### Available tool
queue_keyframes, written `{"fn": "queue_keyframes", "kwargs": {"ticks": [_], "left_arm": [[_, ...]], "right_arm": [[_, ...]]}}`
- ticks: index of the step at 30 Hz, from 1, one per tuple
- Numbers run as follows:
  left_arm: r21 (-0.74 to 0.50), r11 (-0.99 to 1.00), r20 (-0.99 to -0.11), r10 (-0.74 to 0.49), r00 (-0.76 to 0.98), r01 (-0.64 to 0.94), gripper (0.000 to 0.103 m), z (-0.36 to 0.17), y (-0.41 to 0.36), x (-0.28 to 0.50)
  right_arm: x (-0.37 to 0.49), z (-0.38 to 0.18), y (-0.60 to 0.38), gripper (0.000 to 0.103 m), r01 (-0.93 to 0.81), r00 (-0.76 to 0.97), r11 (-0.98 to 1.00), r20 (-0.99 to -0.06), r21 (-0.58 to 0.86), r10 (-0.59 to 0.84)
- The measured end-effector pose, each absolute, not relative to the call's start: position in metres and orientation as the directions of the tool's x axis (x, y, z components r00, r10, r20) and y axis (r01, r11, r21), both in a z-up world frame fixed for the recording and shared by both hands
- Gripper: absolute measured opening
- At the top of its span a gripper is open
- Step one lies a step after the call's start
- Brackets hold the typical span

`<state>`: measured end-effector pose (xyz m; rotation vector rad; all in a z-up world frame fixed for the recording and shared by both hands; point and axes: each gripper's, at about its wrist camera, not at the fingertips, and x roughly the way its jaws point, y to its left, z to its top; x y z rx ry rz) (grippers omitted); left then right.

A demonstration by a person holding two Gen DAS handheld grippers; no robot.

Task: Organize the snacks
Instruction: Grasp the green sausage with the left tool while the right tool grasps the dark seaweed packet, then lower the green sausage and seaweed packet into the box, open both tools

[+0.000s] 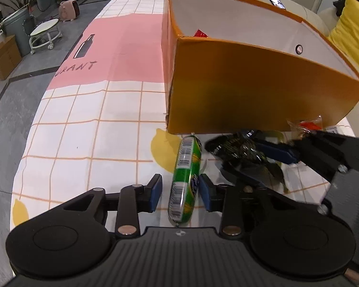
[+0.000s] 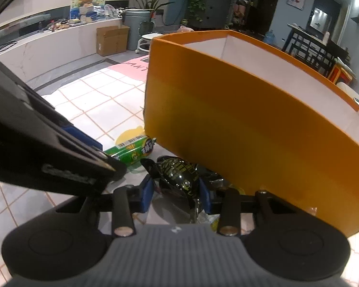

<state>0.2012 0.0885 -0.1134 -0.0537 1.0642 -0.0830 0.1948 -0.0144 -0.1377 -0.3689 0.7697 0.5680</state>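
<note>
1. Snacks lie at lower centre on the worktop [image 1: 88,143], under a checked pink-and-white cloth: a green sausage stick [image 1: 185,181] and a black foil packet [image 2: 179,174], both just before the orange box [image 1: 251,88].
2. Grey floor, a stool [image 1: 45,33] and plants fill the upper left.
3. Left gripper [image 1: 180,191]: jaws open around the sausage stick, the right pad seemingly touching.
4. Right gripper [image 2: 176,195]: jaws closed against the foil packet.

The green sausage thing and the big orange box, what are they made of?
The green sausage looks wrapped in shiny plastic film: it glints, with a printed barcode and pinched ends. The orange box looks like smooth, matte cardboard: stiff flat walls, folded corners, pale inside. I can't be certain of either.
</note>
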Motion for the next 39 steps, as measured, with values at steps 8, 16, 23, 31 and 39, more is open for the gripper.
{"fn": "queue_keyframes", "kwargs": {"ticks": [8, 16, 23, 31, 39], "left_arm": [[-0.048, 0.997, -0.868, -0.075, 0.492, 0.068, 0.044, -0.117, 0.081, 0.211], [-0.034, 0.999, -0.869, -0.05, 0.493, 0.041, 0.025, -0.115, 0.076, 0.201], [-0.065, 0.998, -0.85, -0.053, 0.523, -0.004, 0.025, -0.091, 0.077, 0.183], [-0.086, 0.996, -0.801, -0.071, 0.595, 0.003, 0.025, -0.045, 0.061, 0.158], [-0.112, 0.993, -0.747, -0.103, 0.656, 0.027, 0.025, -0.002, 0.04, 0.129]], "right_arm": [[0.193, -0.133, -0.025, 0.037, -0.531, 0.551, 0.847, -0.761, -0.004, 0.342], [0.202, -0.127, -0.029, 0.037, -0.471, 0.509, 0.877, -0.784, 0.092, 0.355], [0.182, -0.107, -0.045, 0.036, -0.458, 0.519, 0.879, -0.763, 0.131, 0.385], [0.151, -0.061, -0.07, 0.036, -0.439, 0.578, 0.887, -0.711, 0.143, 0.401], [0.12, -0.02, -0.105, 0.036, -0.378, 0.65, 0.91, -0.65, 0.173, 0.394]]}}
